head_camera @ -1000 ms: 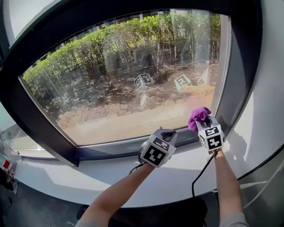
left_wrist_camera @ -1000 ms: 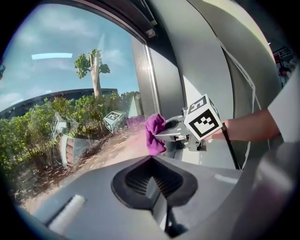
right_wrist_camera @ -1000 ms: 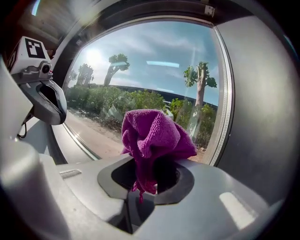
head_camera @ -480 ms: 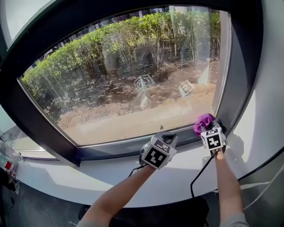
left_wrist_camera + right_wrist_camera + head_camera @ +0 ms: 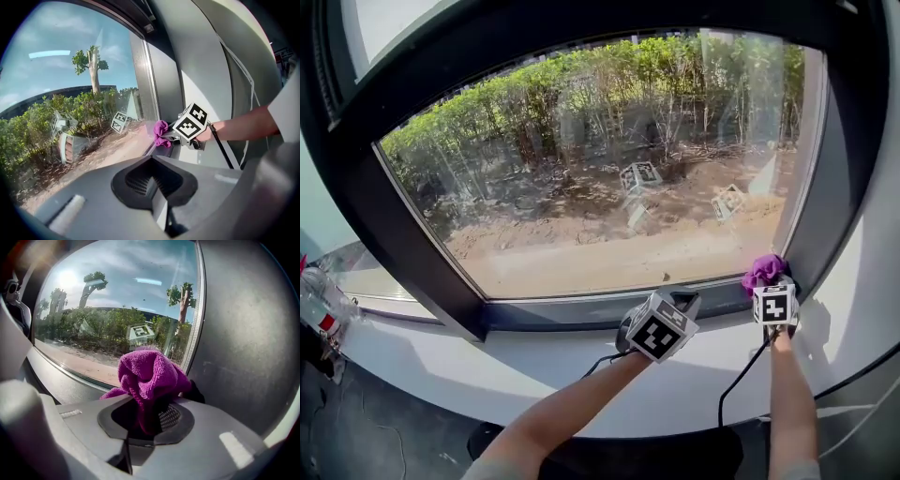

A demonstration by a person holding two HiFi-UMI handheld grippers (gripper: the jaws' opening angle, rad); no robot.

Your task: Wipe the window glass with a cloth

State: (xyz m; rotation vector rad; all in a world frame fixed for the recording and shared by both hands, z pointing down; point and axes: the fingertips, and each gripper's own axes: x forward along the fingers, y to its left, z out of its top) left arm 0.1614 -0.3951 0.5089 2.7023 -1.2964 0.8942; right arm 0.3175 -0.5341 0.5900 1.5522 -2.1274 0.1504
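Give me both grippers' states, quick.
Left gripper: jaws shut, nothing between them.
Right gripper: jaws shut on the purple cloth.

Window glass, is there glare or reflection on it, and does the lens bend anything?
Head view: the glass shows two cube reflections, and the frame bows from the fisheye lens. Right gripper view: sun glare upper left, cloth sharp. Left gripper view: a bright streak reflected, corners black.

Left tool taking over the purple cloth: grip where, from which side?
Likely the bunched wad of the purple cloth bulging out of the right tool, coming from its left: the window frame crowds its right and the glass lies just ahead.
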